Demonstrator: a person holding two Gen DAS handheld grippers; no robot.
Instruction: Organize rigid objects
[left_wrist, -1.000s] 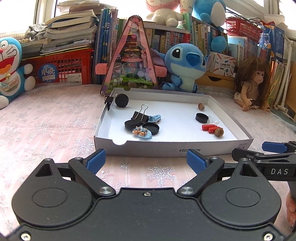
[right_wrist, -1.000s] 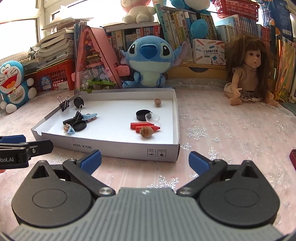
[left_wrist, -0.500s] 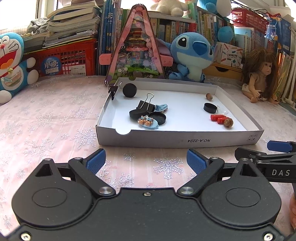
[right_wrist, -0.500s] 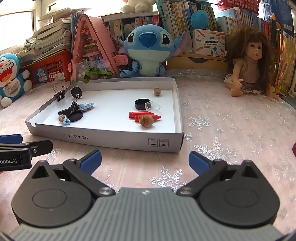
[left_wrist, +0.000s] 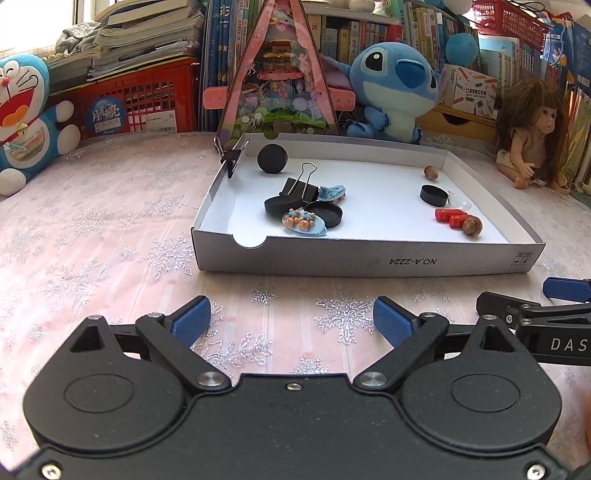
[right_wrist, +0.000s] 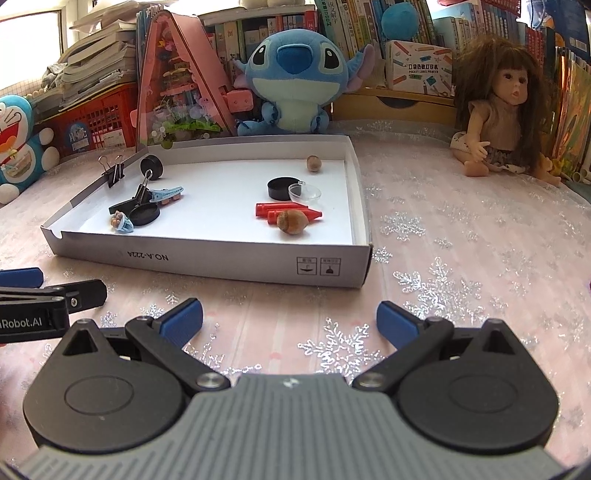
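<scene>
A shallow white cardboard tray (left_wrist: 369, 262) (right_wrist: 221, 264) lies on the pink snowflake cloth. It holds black round lids (left_wrist: 325, 214) (right_wrist: 282, 187), a black binder clip (left_wrist: 301, 186), a blue clip (right_wrist: 166, 192), red crayons (right_wrist: 284, 212), two acorns (left_wrist: 472, 225) (right_wrist: 292, 221) and a small blue charm (left_wrist: 304, 222). Another binder clip (right_wrist: 115, 171) grips the tray's left wall. My left gripper (left_wrist: 291, 319) and right gripper (right_wrist: 289, 320) are both open and empty, hovering over the cloth in front of the tray.
A Stitch plush (right_wrist: 295, 79), a doll (right_wrist: 506, 110), a pink triangular toy house (left_wrist: 277, 74), a Doraemon plush (left_wrist: 22, 107), a red crate (left_wrist: 136, 101) and shelves of books stand behind the tray.
Both grippers have drawn back and risen slightly, so the tray sits lower and more fully in each view. Both stay open. Nothing in the tray has moved.
</scene>
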